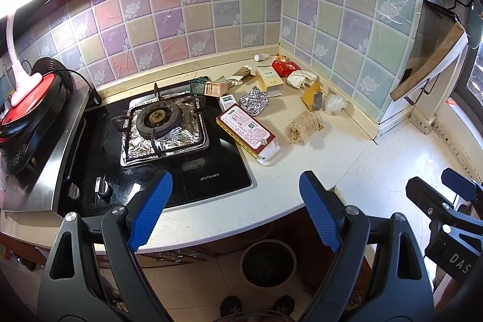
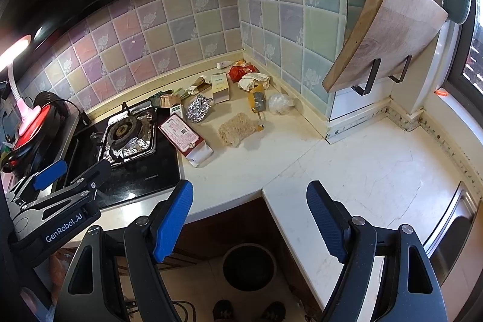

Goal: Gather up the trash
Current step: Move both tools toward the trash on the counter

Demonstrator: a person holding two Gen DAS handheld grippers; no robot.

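Mostly bare, the white L-shaped counter [image 2: 347, 171] carries litter [image 2: 211, 98] beside the stove [image 2: 129, 135].

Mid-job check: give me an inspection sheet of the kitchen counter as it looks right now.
Surface: white countertop, L-shaped, with fine cracks; bare toward the window side.
Job's things: red-and-white carton, crumpled foil, tan fibrous wad, clear plastic wad, yellow box, red wrapper, all lying loose near the corner. Dark bin on the floor below the counter.
Clutter: small white bottle lying by the wall.
Grippers: left gripper open, empty; right gripper open, empty; both short of the trash.
Cables: black cord running beside the stove.
Surroundings: foil-lined gas burner, pink lamp, hung cutting board, tiled walls.
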